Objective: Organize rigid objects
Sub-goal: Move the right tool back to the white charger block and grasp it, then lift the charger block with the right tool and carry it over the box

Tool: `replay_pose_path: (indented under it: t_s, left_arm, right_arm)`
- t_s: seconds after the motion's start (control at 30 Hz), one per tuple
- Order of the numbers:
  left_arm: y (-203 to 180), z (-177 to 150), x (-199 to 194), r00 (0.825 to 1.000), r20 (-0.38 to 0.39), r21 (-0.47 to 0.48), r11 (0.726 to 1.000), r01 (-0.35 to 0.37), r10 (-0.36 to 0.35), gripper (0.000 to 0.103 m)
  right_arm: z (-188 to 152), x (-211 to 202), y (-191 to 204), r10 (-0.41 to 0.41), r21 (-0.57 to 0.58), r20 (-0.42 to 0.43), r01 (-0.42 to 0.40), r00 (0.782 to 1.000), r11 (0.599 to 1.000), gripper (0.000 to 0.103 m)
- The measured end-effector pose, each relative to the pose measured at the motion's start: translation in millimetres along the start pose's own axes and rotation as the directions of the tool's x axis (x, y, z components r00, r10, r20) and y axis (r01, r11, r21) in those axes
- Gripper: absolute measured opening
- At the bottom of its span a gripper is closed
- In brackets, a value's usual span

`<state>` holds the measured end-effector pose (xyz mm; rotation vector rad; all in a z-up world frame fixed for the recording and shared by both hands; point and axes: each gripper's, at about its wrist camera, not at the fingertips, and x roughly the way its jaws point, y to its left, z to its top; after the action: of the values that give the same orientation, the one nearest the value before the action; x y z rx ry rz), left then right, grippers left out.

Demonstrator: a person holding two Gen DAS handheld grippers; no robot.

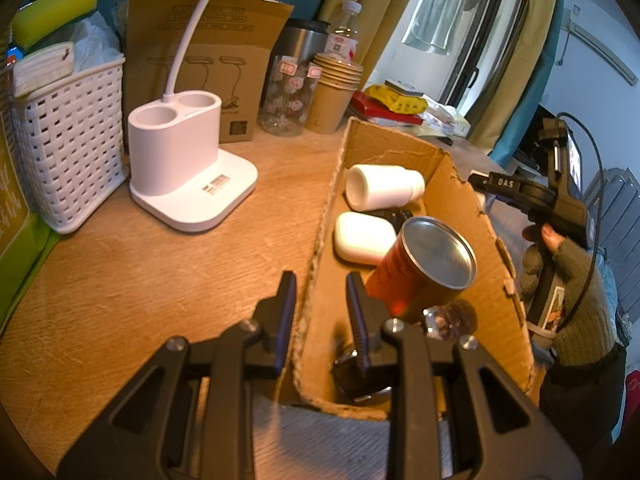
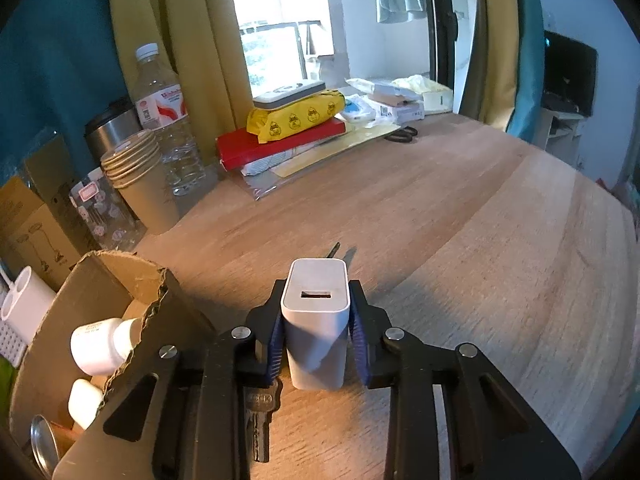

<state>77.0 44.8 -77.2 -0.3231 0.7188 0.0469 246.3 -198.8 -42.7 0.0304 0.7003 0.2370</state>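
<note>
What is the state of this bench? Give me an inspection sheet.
Surface: wooden table, bare on the right.
Job's things: box holds a white bottle, case and can; charger and key lie outside.
Clutter: lamp, basket, cups, packets along the back.
Tools: left tool shut on the box wall; right tool shut on the charger.
Cables: black cable on the right tool.
Surroundings: curtains, window.

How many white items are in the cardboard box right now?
2: a white bottle lying at the far end of the cardboard box, and a white case just nearer. More may be hidden.
</note>
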Motion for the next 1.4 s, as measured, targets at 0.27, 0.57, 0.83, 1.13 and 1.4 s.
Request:
replay_pose_path:
  t_s: [0.27, 0.57, 0.83, 1.13, 1.4]
  left_arm:
    - [0, 0, 0, 1.0, 0.0, 0.0, 1.0, 0.0, 0.0, 0.027]
    - [0, 0, 0, 1.0, 0.0, 0.001, 1.0, -0.002, 0.002, 0.027]
    - [0, 0, 0, 1.0, 0.001, 0.001, 1.0, -0.002, 0.002, 0.027]
    - [2, 1, 1, 1.0, 0.002, 0.006, 1.0, -0.009, 0.009, 0.027]
    - [2, 0, 1, 1.0, 0.002, 0.006, 1.0, -0.009, 0.009, 0.027]
  right_arm:
    - [-3, -16, 9, -0.052, -0.056, 0.047, 0.055, 0.997, 0.997, 0.03]
    - [-4, -33, 15, -0.075, -0.09, 0.091, 0.084, 0.993, 0.992, 0.03]
    - [-3, -46, 20, -0.058, -0.102, 0.114, 0.07, 0.992, 0.992, 0.03]
    - [1, -76, 31, 0.018, -0.11, 0.163, 0.0, 0.986, 0.994, 0.03]
    - [2, -96, 56, 0.1, -0.159, 0.179, -0.071, 0.979, 0.985, 0.03]
